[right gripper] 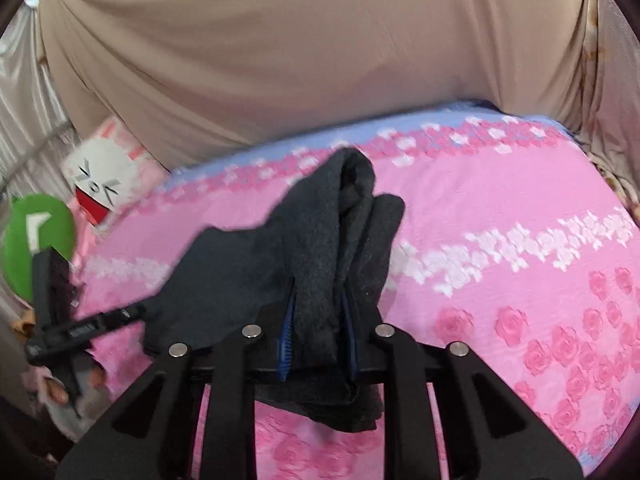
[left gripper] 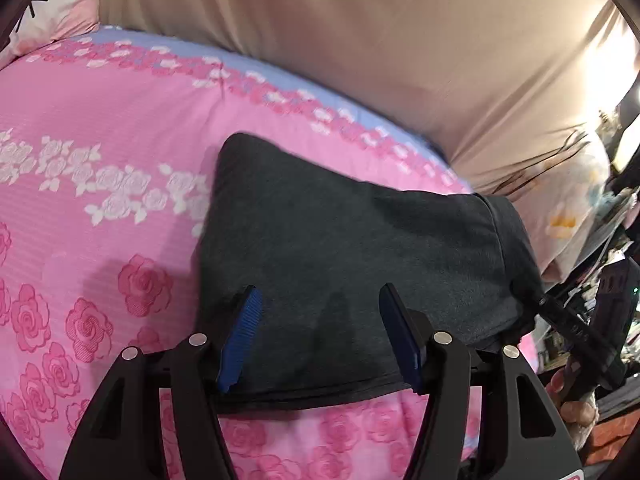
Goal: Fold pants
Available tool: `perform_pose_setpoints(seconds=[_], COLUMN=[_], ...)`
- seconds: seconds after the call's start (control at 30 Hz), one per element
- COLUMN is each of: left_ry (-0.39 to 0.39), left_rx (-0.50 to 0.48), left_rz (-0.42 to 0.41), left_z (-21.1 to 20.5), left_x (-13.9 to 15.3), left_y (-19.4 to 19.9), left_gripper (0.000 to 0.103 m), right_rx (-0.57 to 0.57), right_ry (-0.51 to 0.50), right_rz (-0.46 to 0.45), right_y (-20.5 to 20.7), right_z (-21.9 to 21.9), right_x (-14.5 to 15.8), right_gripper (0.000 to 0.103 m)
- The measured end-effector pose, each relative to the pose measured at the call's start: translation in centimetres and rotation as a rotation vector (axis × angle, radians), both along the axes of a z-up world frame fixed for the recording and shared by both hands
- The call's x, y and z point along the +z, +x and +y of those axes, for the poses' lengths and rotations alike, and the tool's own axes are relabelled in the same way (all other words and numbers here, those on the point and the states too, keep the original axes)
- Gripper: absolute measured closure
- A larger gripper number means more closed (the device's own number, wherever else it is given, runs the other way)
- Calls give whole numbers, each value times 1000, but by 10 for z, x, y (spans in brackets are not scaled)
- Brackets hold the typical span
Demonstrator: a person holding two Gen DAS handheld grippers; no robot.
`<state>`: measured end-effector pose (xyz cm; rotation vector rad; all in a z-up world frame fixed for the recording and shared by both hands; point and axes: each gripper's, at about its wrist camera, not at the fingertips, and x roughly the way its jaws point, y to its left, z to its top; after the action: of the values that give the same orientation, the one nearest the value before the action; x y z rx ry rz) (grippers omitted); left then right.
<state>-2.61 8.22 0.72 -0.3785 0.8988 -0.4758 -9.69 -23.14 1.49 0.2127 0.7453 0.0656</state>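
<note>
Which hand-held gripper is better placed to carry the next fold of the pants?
Right: the right hand-held gripper already pinches bunched pants. The left hand-held gripper stands open over them, gripping nothing.

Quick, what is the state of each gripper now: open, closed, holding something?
Left gripper: open over the dark pants, not gripping them.
Right gripper: closed on a bunched fold of the pants.
</note>
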Motion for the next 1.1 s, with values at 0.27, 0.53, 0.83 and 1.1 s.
perform_pose_setpoints(seconds=[0.27, 0.53, 0.83, 1.1], left_ry=[-34, 60, 72, 42], left_rx=[-16, -276, -311, -274], left_rz=[-19, -189, -116, -78], left_z=[6, -62, -106, -78], left_x=[-9, 36, 21, 6], left_y=[-8, -50, -42, -31], left_gripper=[44, 22, 22, 22], right_rx=[-119, 0, 3, -64], right_ry=[113, -25, -4, 192], right_rz=[12, 38, -27, -15], right_y=[-20, -59, -50, -63], right_z=[-49, -40, -33, -78], right_x=[-23, -48, -32, -32], right_gripper=[47, 44, 88, 75])
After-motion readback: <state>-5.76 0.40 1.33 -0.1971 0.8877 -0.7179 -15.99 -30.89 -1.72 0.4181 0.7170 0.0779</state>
